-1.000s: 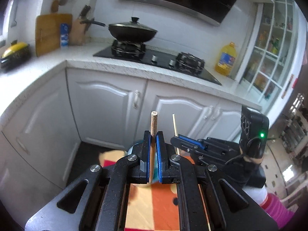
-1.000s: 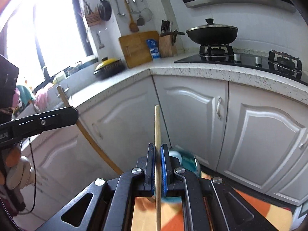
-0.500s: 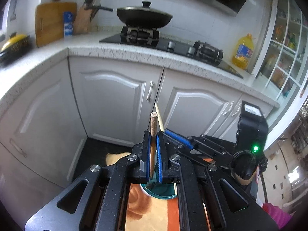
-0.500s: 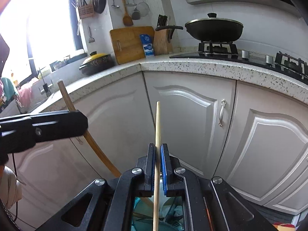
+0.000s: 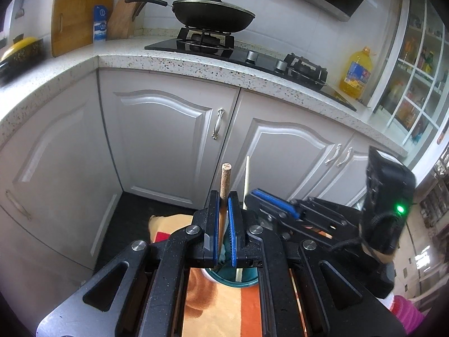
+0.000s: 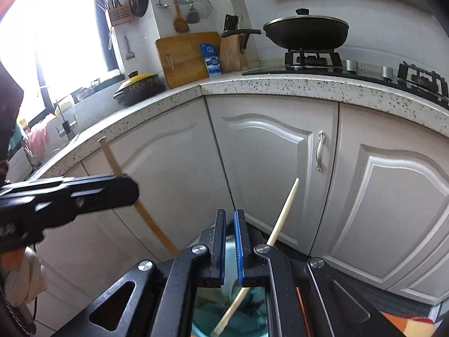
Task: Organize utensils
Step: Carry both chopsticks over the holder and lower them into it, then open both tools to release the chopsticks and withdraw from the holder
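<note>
Left gripper (image 5: 223,205) jaws clamp a wooden handle (image 5: 225,178), upright, lower end in the teal cup (image 5: 238,279) below. Right gripper (image 6: 230,221) jaws parted by a narrow gap, gripping nothing. Chopstick (image 6: 283,213) leans free just right of them, its lower end in the cup.

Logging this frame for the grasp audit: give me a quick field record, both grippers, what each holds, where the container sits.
left gripper: shut on wooden handle, upright
right gripper: open, nothing between the fingers
chopstick: free, leaning right, lower end in teal cup
teal cup: below both grippers, on orange patterned cloth
backdrop: white cabinet doors
</note>
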`<state>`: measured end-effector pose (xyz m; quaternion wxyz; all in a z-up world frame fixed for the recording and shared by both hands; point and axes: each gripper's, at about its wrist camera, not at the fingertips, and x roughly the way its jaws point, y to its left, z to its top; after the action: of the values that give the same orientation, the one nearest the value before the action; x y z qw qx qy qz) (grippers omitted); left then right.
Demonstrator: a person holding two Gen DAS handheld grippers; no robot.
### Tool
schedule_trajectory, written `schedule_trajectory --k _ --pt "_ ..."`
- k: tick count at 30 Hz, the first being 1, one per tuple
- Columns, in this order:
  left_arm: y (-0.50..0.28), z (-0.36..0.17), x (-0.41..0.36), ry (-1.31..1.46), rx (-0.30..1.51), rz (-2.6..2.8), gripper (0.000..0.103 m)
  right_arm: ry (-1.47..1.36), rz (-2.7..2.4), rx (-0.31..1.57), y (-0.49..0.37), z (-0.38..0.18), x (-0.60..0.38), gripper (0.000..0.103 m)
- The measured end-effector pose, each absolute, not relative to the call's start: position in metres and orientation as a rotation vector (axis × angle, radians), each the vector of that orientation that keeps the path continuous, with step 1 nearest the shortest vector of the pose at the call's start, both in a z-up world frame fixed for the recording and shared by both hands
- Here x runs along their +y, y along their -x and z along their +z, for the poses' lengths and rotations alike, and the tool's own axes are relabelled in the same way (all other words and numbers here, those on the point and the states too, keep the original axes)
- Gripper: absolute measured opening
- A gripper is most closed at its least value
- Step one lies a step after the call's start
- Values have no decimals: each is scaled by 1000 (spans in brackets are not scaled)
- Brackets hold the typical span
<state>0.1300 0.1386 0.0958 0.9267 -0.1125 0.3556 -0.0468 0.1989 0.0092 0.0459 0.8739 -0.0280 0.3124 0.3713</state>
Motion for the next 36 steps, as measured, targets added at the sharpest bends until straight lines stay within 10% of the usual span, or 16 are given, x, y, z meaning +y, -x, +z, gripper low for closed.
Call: schedule_trajectory --k 4,6,14,36 --pt "-126 96 134 230 739 -110 5 94 774 636 -180 56 -2 12" --pt "-125 94 131 224 741 -102 5 110 756 648 -172 59 -8 34" --pt "-126 87 130 253 786 -97 26 130 735 686 -153 52 -31 34" --pt "-154 85 143 289 788 -59 31 -43 1024 1035 -319 50 -16 41"
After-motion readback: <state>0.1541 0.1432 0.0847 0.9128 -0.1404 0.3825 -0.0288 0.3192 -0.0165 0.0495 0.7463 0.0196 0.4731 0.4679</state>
